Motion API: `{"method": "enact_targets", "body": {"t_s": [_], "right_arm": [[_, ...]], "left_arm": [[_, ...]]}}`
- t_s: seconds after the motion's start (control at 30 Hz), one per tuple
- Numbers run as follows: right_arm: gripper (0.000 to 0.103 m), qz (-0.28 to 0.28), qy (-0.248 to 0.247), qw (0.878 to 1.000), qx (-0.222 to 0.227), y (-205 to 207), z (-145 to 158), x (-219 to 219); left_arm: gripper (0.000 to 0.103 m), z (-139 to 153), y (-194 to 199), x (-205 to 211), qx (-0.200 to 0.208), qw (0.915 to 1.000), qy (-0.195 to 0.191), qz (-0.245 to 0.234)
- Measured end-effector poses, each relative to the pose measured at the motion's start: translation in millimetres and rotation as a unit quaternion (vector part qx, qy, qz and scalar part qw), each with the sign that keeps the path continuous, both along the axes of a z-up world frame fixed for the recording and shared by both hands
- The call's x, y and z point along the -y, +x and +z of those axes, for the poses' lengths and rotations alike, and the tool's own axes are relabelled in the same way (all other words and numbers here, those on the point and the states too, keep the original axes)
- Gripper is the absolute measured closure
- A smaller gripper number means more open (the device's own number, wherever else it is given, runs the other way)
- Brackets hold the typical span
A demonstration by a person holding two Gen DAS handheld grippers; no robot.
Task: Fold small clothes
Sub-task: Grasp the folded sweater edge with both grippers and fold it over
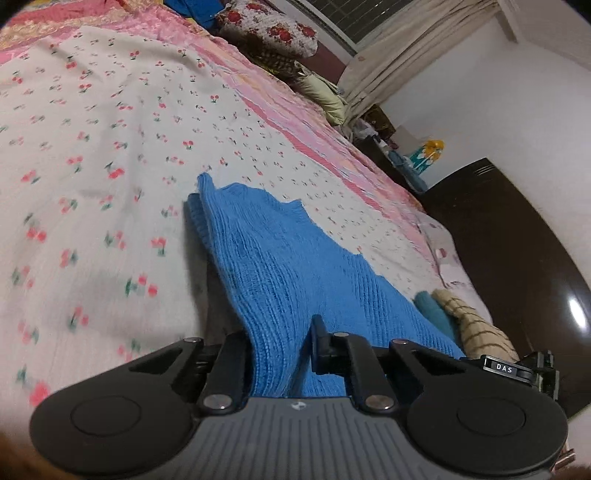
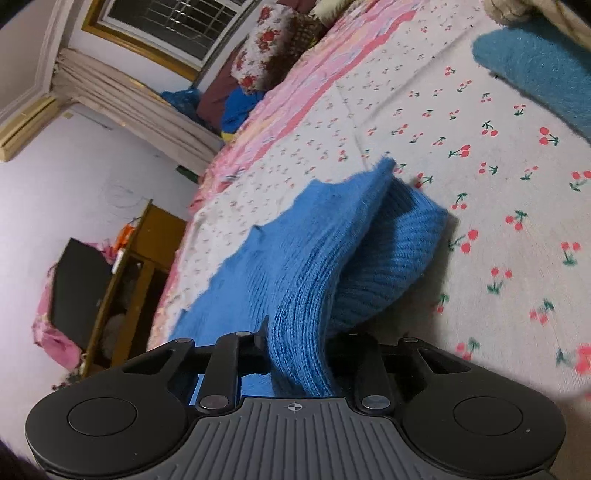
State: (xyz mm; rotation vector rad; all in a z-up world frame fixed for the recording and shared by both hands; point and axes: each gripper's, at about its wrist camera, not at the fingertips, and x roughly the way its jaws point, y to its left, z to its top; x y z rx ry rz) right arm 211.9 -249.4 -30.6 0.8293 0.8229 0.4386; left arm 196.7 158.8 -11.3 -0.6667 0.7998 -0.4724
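Left wrist view shows the blue knitted garment (image 1: pixel 280 266) lying on the bed, its near edge gathered up between the fingers of the left claw (image 1: pixel 282 332), which pinches the knit. From there the fabric runs away over the cherry-print sheet (image 1: pixel 110 147), ending in a ribbed cuff or hem (which of the two is hard to tell). In the right wrist view the same garment (image 2: pixel 314 258) rises in a thick fold into the right claw (image 2: pixel 297 332), whose fingers are closed on the knit; one layer lies over a second ribbed layer beneath. Just beside the garment, toward the bed's edge, sit a teal fuzzy piece (image 1: pixel 436 310) and a cream checked cloth (image 1: pixel 476 325), touching each other. Farther off, floral pillows (image 1: pixel 273 26) rest at the head of the bed under a barred window (image 2: pixel 173 22) with a bunched curtain (image 1: pixel 406 48).
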Motion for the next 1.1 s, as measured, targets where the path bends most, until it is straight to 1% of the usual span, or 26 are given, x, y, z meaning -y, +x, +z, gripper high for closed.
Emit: {"method": "enact_targets", "body": {"t_s": [0.07,0.13,0.2,0.3,0.33,0.4,0.43,0.47,0.53,0.6,0.67,0.73,0.8,0.9,0.97,1.0,1.03,1.1], "right_arm": [[0.081,0.008,0.002,1.0,-0.003,-12.1,4.2,0.8],[0.081,0.014,-0.007,1.0,-0.006,-22.5,6.5,1.8],[0.081,0.017,-0.024,1.0,-0.012,-25.6,5.5,1.3],[0.081,0.002,-0.036,0.999,-0.022,-20.6,3.6,1.9],[0.081,-0.001,-0.041,0.999,-0.018,-20.2,5.7,1.1],[0.079,-0.008,-0.065,0.998,-0.01,-18.8,11.3,-2.3],[0.075,-0.012,-0.075,0.997,-0.009,-17.1,13.0,-2.8],[0.074,-0.016,-0.079,0.997,-0.011,-15.5,12.3,-2.5],[0.063,-0.022,-0.091,0.996,-0.013,-13.0,9.9,-0.6],[0.058,-0.027,-0.084,0.996,-0.011,-12.7,7.2,2.3],[0.055,-0.039,-0.062,0.997,-0.014,-8.6,3.1,7.1],[0.052,-0.048,-0.036,0.998,-0.014,-3.5,-0.9,12.5],[0.051,-0.054,-0.011,0.998,-0.018,3.0,-5.2,17.7],[0.052,-0.07,0.002,0.997,-0.006,6.5,-8.0,23.4],[0.055,-0.1,-0.012,0.995,0.004,9.8,-6.8,20.2],[0.068,-0.107,-0.027,0.994,0.009,11.5,-3.2,16.5],[0.077,-0.105,-0.047,0.993,0.018,13.0,1.9,12.5],[0.08,-0.095,-0.079,0.991,0.05,11.5,16.2,5.4]], "left_arm": [[0.084,-1.7,-11.7,-2.6,-0.008,0.9999,-0.008,-0.002],[0.084,-5.9,-17.1,-2.1,-0.017,0.9998,0.006,-0.002],[0.084,-11.2,-12.0,-2.2,-0.028,0.9996,0.006,0.005],[0.084,-7.6,-3.8,-1.3,-0.022,0.9997,0.004,0.014],[0.084,-4.2,-1.2,0.1,-0.019,0.9997,0.01,0.012],[0.084,4.8,2.0,4.7,-0.005,0.9993,0.037,-0.004],[0.083,8.4,2.7,6.6,0.0,0.9986,0.052,-0.009],[0.083,11.1,4.0,7.8,0.002,0.9977,0.067,-0.013],[0.081,9.6,6.0,8.7,-0.002,0.9968,0.078,-0.017],[0.079,5.6,11.2,10.4,-0.009,0.9966,0.081,-0.015],[0.077,2.6,18.8,12.0,-0.015,0.997,0.075,-0.012],[0.076,2.6,22.4,12.8,-0.013,0.9973,0.071,-0.012],[0.074,3.3,21.5,13.3,-0.009,0.9966,0.08,-0.014],[0.071,-2.2,22.9,13.6,-0.015,0.9961,0.087,-0.009],[0.071,-1.3,23.7,16.2,-0.01,0.996,0.088,-0.002],[0.071,2.1,22.3,18.1,0.0,0.9954,0.096,-0.001],[0.071,6.5,20.0,21.0,0.014,0.9938,0.11,-0.002],[0.071,9.6,17.5,24.4,0.029,0.9918,0.125,0.002]]}}
